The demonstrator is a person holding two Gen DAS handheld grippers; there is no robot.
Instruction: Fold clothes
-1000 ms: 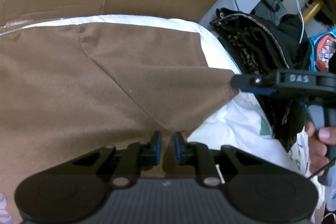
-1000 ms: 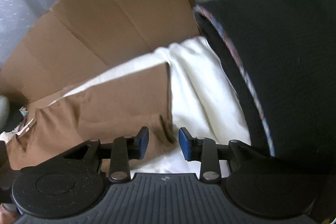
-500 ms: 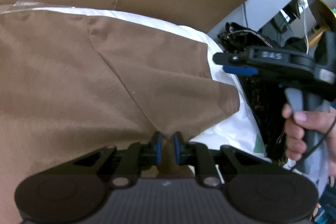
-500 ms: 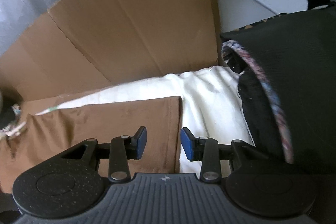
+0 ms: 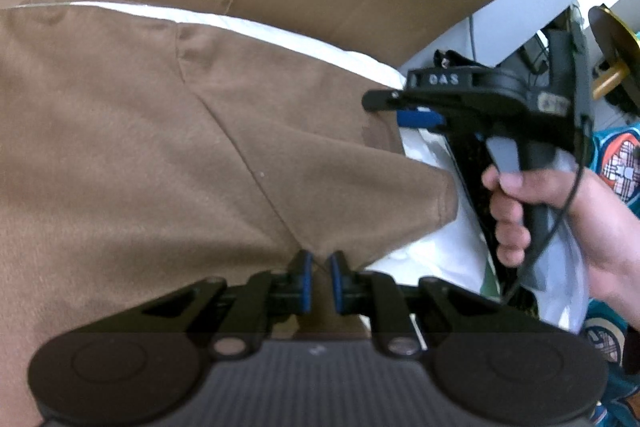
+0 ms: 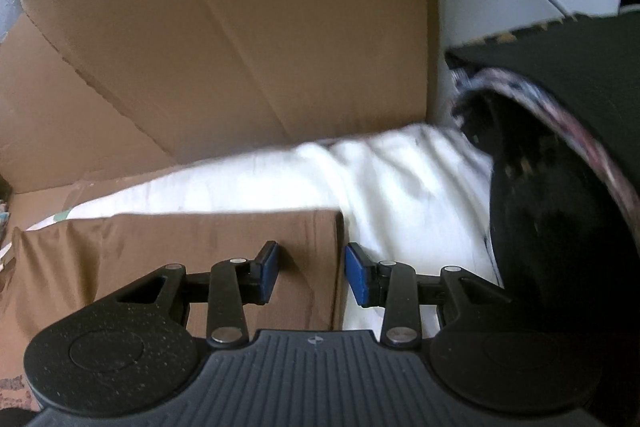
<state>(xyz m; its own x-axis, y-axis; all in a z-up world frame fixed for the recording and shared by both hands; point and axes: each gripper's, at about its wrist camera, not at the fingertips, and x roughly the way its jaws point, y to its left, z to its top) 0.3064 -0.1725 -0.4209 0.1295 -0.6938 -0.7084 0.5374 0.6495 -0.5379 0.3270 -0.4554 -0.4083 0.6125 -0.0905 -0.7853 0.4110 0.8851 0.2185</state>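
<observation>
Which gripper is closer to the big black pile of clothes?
The right gripper. It hovers open over the brown garment's edge, with the black clothes pile just beside it. The left gripper pinches the brown garment farther away.

Left tongs (image 5: 319,281) pinched; right tongs (image 6: 311,275) parted.

Soft daylight, fisheye bending and dark corners in both views; motion blur smears the right wrist view.

Hidden and cut-off parts
Brown garment (image 5: 168,163) runs past left edge; its pinched fold vanishes behind left gripper (image 5: 319,281). White bedding (image 6: 400,179) blurred; dark clothes pile (image 6: 560,195) cropped right.
</observation>
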